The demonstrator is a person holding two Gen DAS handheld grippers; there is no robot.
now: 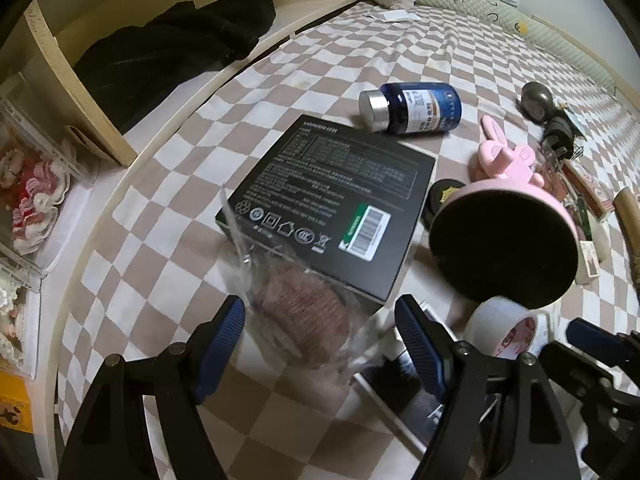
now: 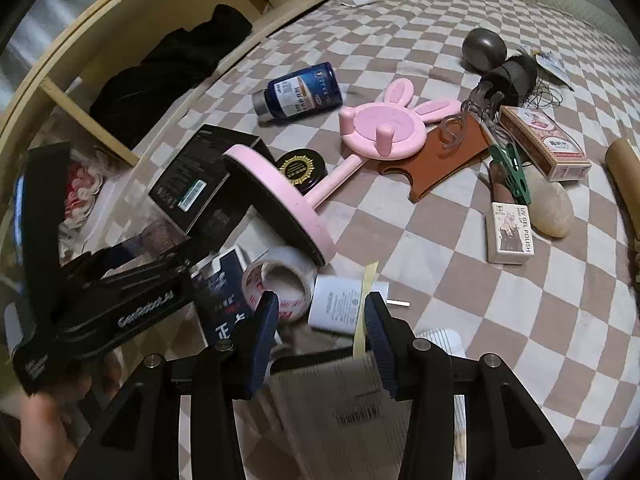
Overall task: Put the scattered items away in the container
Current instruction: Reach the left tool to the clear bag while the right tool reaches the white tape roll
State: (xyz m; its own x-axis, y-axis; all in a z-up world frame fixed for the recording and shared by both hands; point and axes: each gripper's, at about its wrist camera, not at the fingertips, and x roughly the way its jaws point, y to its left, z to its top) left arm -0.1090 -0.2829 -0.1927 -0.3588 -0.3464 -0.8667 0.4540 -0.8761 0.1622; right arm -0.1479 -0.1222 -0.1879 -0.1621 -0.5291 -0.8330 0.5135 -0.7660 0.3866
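On a bed [image 1: 360, 52] covered in a brown-and-white checked sheet, the left claw [image 1: 320, 340] sits at the bottom centre of its view, jaws fairly wide, with a clear plastic bag of brownish contents [image 1: 304, 320] between the blue pads; whether the pads actually press on it is unclear. Just above the bag lies a black box [image 1: 332, 200] with white print and a barcode label, and beyond it a blue bottle [image 1: 416, 108] on its side. A pink rabbit-shaped stand [image 1: 504, 216] lies tipped to the right, its dark round base facing the camera, with a roll of tape [image 1: 500, 328] below it. In the right wrist view the right claw [image 2: 320, 328] is narrowed around a grey booklet-like item with a yellow strip [image 2: 344, 392], the right pad against its edge. No container can be made out.
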